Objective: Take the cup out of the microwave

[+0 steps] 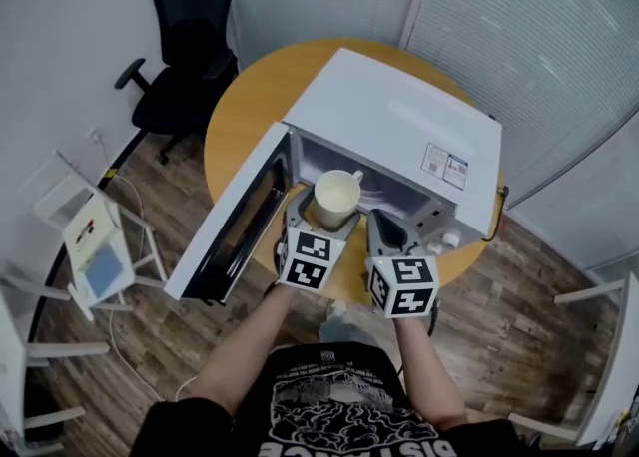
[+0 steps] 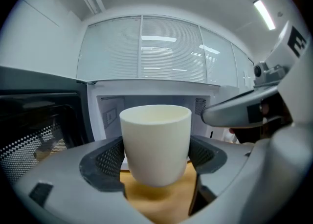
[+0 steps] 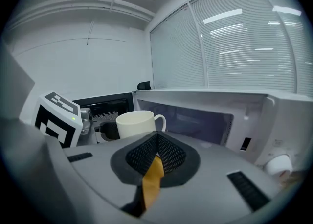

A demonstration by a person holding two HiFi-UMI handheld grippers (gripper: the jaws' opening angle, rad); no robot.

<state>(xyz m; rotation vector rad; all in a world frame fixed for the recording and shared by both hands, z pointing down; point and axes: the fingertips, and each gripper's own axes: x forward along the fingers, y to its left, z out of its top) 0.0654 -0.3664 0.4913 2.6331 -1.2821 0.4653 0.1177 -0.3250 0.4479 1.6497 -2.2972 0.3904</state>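
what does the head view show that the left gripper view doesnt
Only the head view: the black chair, the wooden floor, the person's arms, the microwave's top, and the cup's handle. Only the left gripper view: the left gripper's pads pressed on both sides of the cup, and the cavity's back wall. Both: the cup in front of the open microwave, its door swung open, and the right gripper beside the cup.
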